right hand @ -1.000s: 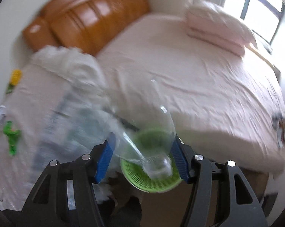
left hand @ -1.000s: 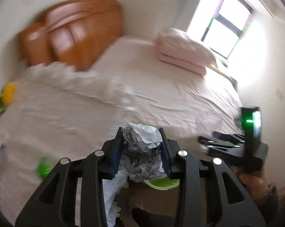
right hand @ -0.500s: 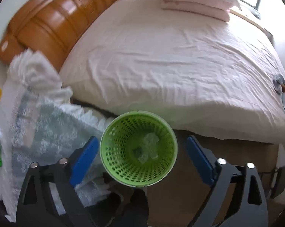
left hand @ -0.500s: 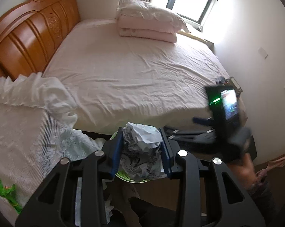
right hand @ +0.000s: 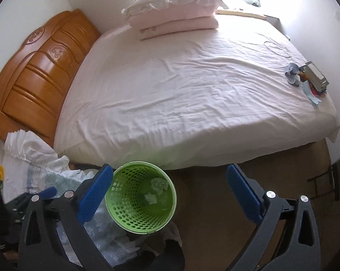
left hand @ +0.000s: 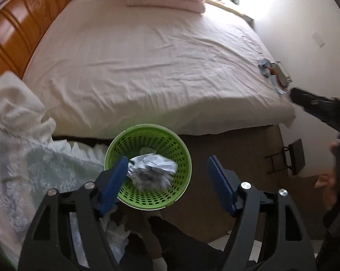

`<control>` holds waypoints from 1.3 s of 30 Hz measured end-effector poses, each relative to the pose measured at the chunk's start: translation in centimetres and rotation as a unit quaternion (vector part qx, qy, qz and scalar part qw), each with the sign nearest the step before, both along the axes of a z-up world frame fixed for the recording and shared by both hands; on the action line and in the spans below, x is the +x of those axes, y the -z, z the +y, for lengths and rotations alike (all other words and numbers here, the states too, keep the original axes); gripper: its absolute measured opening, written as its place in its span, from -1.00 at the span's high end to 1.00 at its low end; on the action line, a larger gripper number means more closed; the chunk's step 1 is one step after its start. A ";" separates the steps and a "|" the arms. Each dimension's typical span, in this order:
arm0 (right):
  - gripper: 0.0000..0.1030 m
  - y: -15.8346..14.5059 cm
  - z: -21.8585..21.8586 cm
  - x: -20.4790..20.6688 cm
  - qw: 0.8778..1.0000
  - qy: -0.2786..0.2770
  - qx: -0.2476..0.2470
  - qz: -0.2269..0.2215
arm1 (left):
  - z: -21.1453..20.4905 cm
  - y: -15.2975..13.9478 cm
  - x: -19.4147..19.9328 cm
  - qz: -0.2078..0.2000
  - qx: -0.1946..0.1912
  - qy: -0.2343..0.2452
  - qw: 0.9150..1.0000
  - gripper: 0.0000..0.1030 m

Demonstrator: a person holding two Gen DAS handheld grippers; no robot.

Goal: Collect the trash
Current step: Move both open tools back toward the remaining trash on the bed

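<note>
The left gripper hung over the green bin beside the bed, its jaws just opened wide with the paper wad loose between them, dropping into the bin's mouth. The right gripper stood wide open and empty. Best to hold centred over the rim until the wad cleared — then lift straight away, not nudging the bin.
</note>
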State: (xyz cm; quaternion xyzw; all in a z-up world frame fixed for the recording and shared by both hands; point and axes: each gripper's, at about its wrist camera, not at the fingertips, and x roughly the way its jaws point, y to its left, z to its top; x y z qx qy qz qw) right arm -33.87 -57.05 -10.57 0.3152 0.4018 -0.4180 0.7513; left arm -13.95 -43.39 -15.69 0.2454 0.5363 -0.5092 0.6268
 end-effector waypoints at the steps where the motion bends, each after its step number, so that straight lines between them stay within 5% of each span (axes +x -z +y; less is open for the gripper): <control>1: -0.95 -0.1 -0.1 0.0 1.000 -0.001 0.001 0.001 | 0.1 0.1 0.0 0.004 0.001 -0.002 1.000 -0.49; 11: -0.95 0.1 1.3 2.2 0.999 -0.031 0.006 0.010 | 1.3 -2.8 0.5 -0.054 -0.038 -0.018 0.998 -0.66; 17: -0.95 -2.0 3.8 5.6 0.996 -0.075 -0.045 0.025 | 4.5 -7.4 2.7 -0.084 -0.081 -0.047 0.992 -0.66; 23: -0.95 -5.1 8.6 12.2 0.979 -0.182 -0.093 0.001 | 11.6 -12.7 6.0 -0.145 -0.117 -0.132 0.974 -0.75; 27: -0.95 -6.1 12.1 17.7 0.959 -0.268 -0.092 -0.031 | 18.6 -14.7 8.8 -0.181 -0.115 -0.229 0.950 -0.76; 32: -0.95 -6.1 18.3 24.9 0.921 -0.378 -0.081 -0.052 | 27.8 -15.5 10.7 -0.223 -0.084 -0.344 0.908 -0.76; 39: -0.95 -5.4 26.7 31.4 0.867 -0.491 -0.060 -0.065 | 39.4 -15.0 11.1 -0.215 -0.064 -0.476 0.850 -0.76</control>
